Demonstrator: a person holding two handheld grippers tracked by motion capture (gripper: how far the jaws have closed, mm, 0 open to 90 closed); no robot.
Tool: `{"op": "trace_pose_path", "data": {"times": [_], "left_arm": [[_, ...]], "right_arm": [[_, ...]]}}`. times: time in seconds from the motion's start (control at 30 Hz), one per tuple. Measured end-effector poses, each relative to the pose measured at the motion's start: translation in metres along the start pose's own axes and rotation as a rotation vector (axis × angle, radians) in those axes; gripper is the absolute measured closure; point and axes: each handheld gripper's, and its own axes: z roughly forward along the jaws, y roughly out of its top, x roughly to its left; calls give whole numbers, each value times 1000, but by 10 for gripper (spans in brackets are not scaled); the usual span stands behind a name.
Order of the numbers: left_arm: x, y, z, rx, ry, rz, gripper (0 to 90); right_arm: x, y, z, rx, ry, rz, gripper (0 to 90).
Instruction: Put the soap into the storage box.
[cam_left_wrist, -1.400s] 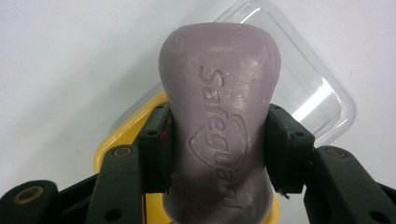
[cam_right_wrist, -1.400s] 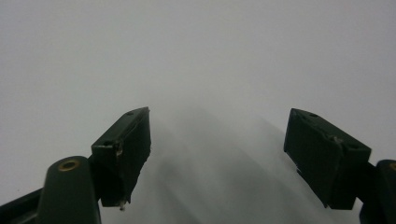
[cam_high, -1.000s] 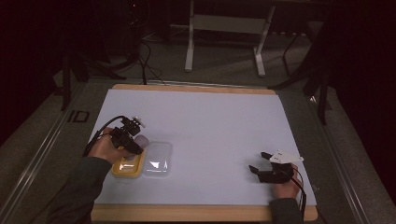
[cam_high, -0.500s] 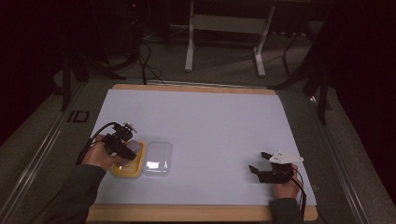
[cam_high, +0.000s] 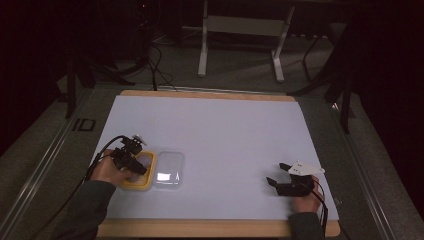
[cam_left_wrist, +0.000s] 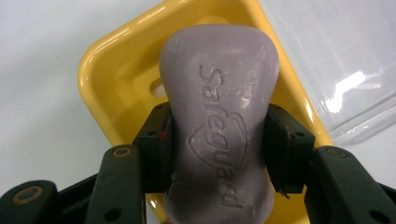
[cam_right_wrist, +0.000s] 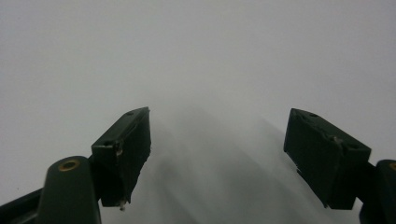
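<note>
From above, the left hand-held gripper (cam_high: 141, 170) hangs over a yellow plastic soap dish (cam_high: 138, 171) beside a clear plastic lid (cam_high: 168, 169) on the white-covered desk (cam_high: 225, 135). Its own view shows the jaws clamping a lilac embossed soap bar (cam_left_wrist: 219, 116) above the dish. The right hand-held gripper (cam_right_wrist: 217, 158) rests wide open, empty.

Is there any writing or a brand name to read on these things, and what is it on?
"Safeguard": pressed into the purple soap bar, with a shield outline around it, held between the left gripper jaws over the yellow soap dish.
"ID": a mark on the floor left of the table; it seems to read so, faint.
</note>
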Motion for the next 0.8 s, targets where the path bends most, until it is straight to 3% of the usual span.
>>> {"op": "trace_pose_path", "data": {"times": [0.17, 0.27, 0.37, 0.5, 0.8], "left_arm": [[-1, -1, 7, 18, 7, -22, 473], [3, -1, 8, 29, -35, -31, 368], [6, -2, 8, 22, -64, -48, 341], [4, -3, 6, 0, -43, -25, 320], [5, -4, -3, -45, -24, -15, 294]], "right_arm": [[0, 0, 0, 0, -1, -1, 226], [0, 0, 0, 2, -3, -2, 226], [1, 0, 0, 2, -2, -2, 226], [1, 0, 0, 2, -2, -2, 226], [1, 0, 0, 3, -2, -3, 226]]}}
